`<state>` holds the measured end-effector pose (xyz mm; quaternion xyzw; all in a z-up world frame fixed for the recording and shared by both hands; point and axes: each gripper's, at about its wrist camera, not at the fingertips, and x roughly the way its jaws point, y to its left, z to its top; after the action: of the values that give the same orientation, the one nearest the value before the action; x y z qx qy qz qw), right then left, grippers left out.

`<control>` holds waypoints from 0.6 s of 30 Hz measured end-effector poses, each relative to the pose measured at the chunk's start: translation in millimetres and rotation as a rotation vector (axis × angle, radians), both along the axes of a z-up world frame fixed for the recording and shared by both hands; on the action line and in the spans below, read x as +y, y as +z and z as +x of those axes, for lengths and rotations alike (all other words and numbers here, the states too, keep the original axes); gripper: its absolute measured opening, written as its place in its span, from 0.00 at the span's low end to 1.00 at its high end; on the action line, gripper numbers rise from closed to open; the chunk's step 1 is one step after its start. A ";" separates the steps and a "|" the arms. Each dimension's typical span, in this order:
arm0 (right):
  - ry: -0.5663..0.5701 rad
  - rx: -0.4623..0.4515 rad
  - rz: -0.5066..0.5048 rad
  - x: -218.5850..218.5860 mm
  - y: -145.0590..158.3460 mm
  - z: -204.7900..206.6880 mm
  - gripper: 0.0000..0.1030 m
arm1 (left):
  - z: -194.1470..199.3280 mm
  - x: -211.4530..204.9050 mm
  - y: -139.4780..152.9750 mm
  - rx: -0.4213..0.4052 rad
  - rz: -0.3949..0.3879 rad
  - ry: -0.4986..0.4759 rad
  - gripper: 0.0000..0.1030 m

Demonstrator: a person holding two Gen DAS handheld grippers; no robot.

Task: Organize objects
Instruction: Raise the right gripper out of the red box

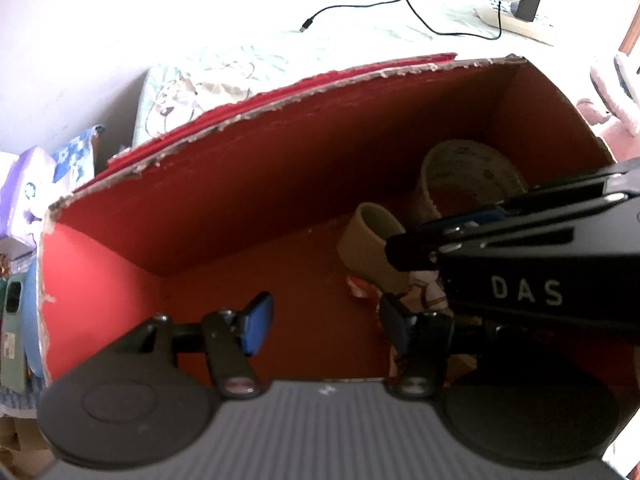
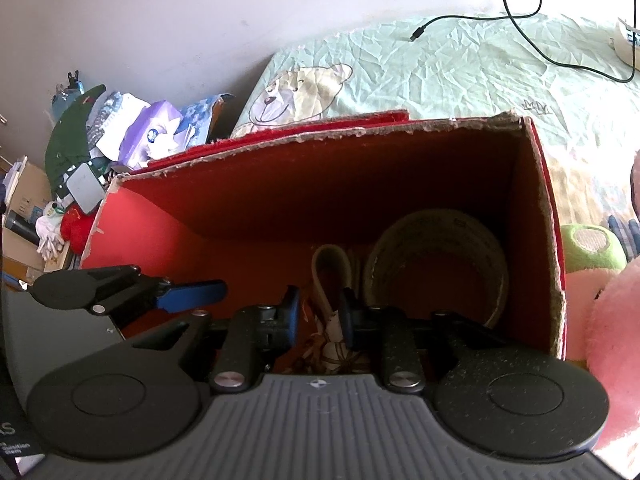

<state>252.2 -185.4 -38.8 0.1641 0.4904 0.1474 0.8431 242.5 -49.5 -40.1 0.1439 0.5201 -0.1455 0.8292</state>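
Observation:
A red cardboard box (image 1: 280,96) (image 2: 320,136) stands open on the bed, and both grippers reach down into it. At its right end stands a wide beige tape roll (image 1: 472,172) (image 2: 436,240). Beside it is a narrow tan roll (image 1: 372,236) (image 2: 328,268), with a floral-patterned item (image 1: 424,292) (image 2: 332,344) on the floor in front. My left gripper (image 1: 326,322) is open over bare box floor. My right gripper (image 2: 319,312) has its jaws narrow around the floral item and tan roll. A gap shows at the left pad.
The box rests on a pale green bedsheet (image 2: 440,68) with a bear print. A black cable (image 2: 528,40) and a power strip (image 1: 516,16) lie behind it. Pink plush (image 2: 616,320) and green plush (image 2: 588,248) crowd the right side. A pile of clutter (image 2: 100,148) sits left.

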 end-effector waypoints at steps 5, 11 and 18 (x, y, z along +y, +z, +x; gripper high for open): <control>0.005 -0.025 0.000 -0.2 1.5 -2.5 0.24 | -2.1 -0.2 1.2 -0.016 0.007 0.000 0.60; -0.043 -0.072 -0.041 -2.1 8.4 -8.5 0.25 | -4.8 -0.7 4.2 -0.044 0.018 0.007 0.60; -0.069 -0.139 -0.093 -8.1 22.0 -28.5 0.25 | -24.1 3.1 28.1 -0.103 -0.015 0.029 0.60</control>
<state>223.8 -193.5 -16.8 0.1308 0.4309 0.1063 0.8865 218.4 -46.4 -12.0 0.1372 0.4776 -0.1297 0.8580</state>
